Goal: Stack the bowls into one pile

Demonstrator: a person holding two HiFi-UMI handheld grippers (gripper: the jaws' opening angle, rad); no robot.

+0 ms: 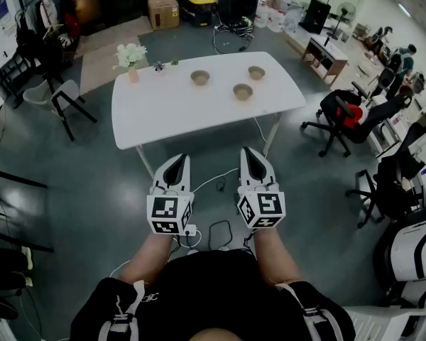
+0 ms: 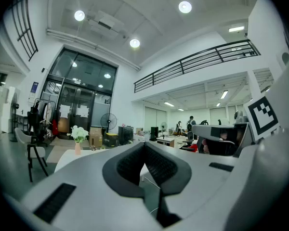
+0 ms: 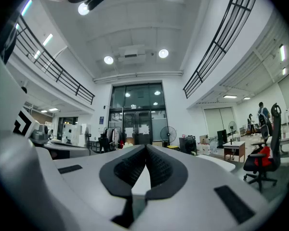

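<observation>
- Three small tan bowls [image 1: 243, 91] sit apart from one another, unstacked, on the far right part of the white rounded table [image 1: 184, 112]
- White left gripper [image 1: 177, 160], well short of the table: jaws pressed together, empty
- White right gripper [image 1: 251, 153] just beside it: jaws likewise closed on nothing
- Pink vase of white flowers [image 1: 131, 57] at the table's far left corner

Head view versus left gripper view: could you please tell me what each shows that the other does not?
Only the head view shows the three bowls, apart on the table, and the person's forearms. Only the left gripper view shows ceiling lights and a balcony railing. Both share the table, the flowers and the left gripper, shut and empty.
</observation>
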